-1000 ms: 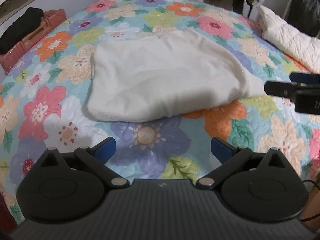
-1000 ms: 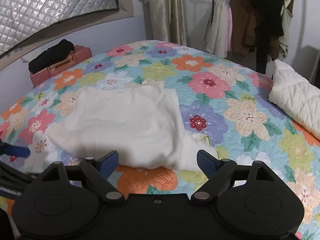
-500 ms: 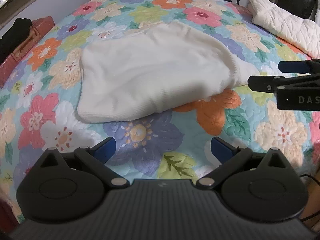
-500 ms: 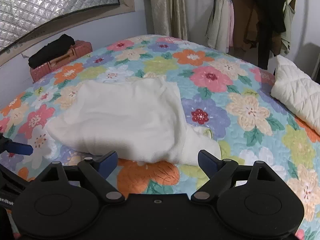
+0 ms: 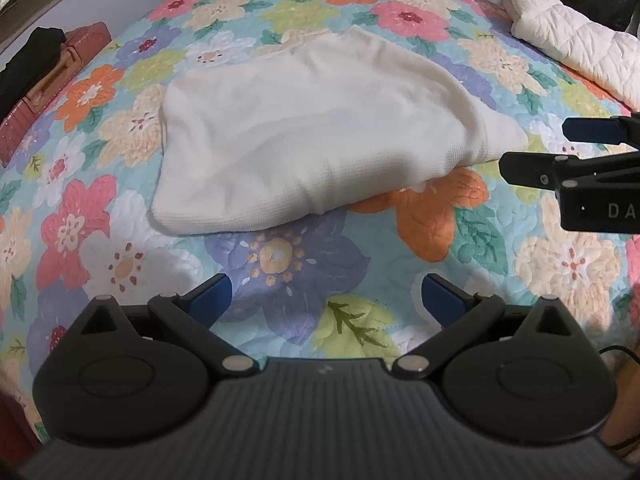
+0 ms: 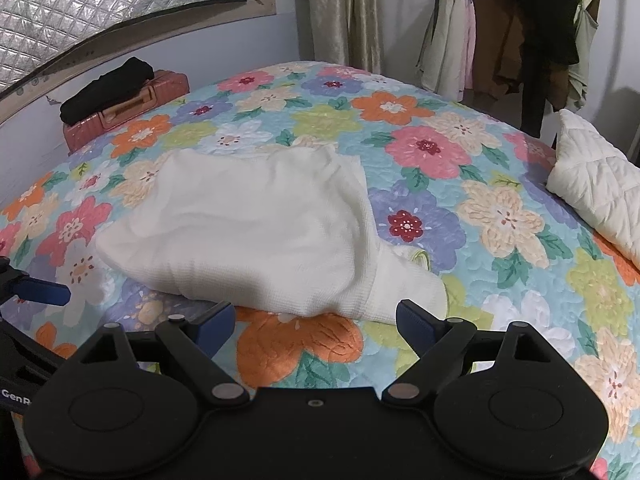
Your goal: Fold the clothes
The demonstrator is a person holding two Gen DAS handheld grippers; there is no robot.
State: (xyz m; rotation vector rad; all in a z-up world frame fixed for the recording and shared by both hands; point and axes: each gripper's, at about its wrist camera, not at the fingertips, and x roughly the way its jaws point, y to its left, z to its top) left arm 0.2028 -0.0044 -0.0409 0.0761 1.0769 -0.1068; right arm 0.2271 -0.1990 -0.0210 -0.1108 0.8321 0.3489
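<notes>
- Left gripper (image 5: 326, 296): fingers spread, holding nothing.
- Right gripper (image 6: 316, 320): fingers spread, holding nothing, just short of the garment's near edge.
- White garment (image 6: 248, 236): lies folded on the floral quilt (image 6: 500, 216); one corner protrudes, so tidying likely remains.

We count one white garment (image 5: 312, 132) on one flowered bedspread (image 5: 280, 264), one quilted pillow (image 6: 600, 184), one suitcase (image 6: 124, 114), and two grippers (image 5: 326, 296) (image 6: 316, 318).
</notes>
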